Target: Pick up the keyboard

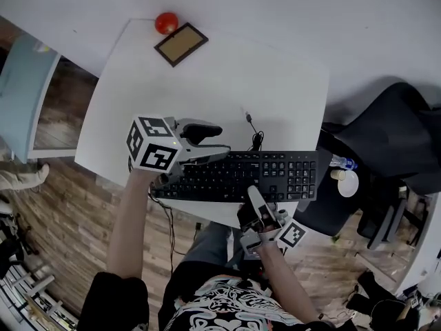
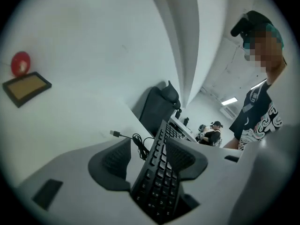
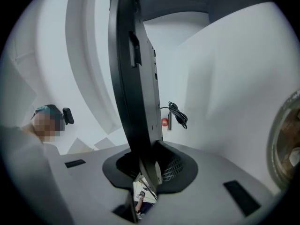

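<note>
White table (image 1: 207,88) fills the head view, with a red ball (image 1: 166,23) and a small framed board (image 1: 180,44) at its far corner, well apart from the work; wooden floor and a dark chair show past the edges. At the near edge lies the black keyboard (image 1: 234,178), its long axis running left to right across the person, its cable (image 1: 255,140) coiled on the table just behind it; whether it is clear of the surface I cannot tell. The right gripper (image 1: 256,200) comes in from the near side and is clamped on the keyboard's near long edge, right of its middle; its own view shows the edge pinched between narrow jaws. The left gripper (image 1: 213,143) sits at the keyboard's left end and looks along the long axis; its jaws stand wide, the end lies between them, and bare table shows beside one pad, so it does not grip. Only the right gripper has a hold; a level lift probably needs the left jaws to close on that end.
</note>
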A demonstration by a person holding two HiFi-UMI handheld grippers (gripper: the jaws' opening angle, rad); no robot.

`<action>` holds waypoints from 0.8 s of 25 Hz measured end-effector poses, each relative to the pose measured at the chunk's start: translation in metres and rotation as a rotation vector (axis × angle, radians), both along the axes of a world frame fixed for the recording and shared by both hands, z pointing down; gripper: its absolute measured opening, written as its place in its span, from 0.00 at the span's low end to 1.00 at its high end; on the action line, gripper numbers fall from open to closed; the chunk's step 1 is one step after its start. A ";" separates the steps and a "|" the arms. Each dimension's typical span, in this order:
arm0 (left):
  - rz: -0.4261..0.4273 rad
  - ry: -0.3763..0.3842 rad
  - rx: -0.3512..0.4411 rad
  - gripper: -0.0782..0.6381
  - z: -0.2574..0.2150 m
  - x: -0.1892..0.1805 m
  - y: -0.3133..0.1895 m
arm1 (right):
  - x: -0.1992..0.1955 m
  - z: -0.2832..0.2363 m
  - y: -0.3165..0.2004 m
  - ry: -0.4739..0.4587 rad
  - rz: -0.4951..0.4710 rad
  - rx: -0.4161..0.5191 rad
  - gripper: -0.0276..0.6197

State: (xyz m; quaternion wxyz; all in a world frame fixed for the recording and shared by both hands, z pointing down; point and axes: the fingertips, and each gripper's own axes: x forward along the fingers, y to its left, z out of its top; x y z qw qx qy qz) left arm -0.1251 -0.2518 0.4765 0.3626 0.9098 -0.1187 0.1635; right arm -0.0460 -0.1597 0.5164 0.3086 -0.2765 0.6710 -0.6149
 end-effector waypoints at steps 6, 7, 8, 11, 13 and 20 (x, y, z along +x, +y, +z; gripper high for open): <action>-0.191 -0.041 0.089 0.42 -0.011 -0.012 -0.006 | 0.015 -0.004 -0.005 -0.043 0.009 0.000 0.17; -0.220 -0.012 0.092 0.42 -0.019 -0.012 -0.007 | 0.016 -0.005 -0.006 -0.052 0.016 0.000 0.17; -0.238 0.011 0.097 0.42 -0.027 -0.012 -0.007 | 0.017 -0.006 -0.006 -0.061 0.026 0.000 0.17; -0.278 0.030 0.129 0.42 -0.046 -0.019 0.002 | 0.016 -0.013 -0.007 -0.077 0.066 -0.002 0.17; -0.319 0.041 0.139 0.42 -0.052 -0.025 0.012 | 0.015 -0.018 -0.008 -0.080 0.091 0.000 0.17; -0.537 0.302 0.141 0.42 -0.075 -0.011 0.045 | 0.048 -0.024 -0.022 -0.099 0.149 0.005 0.17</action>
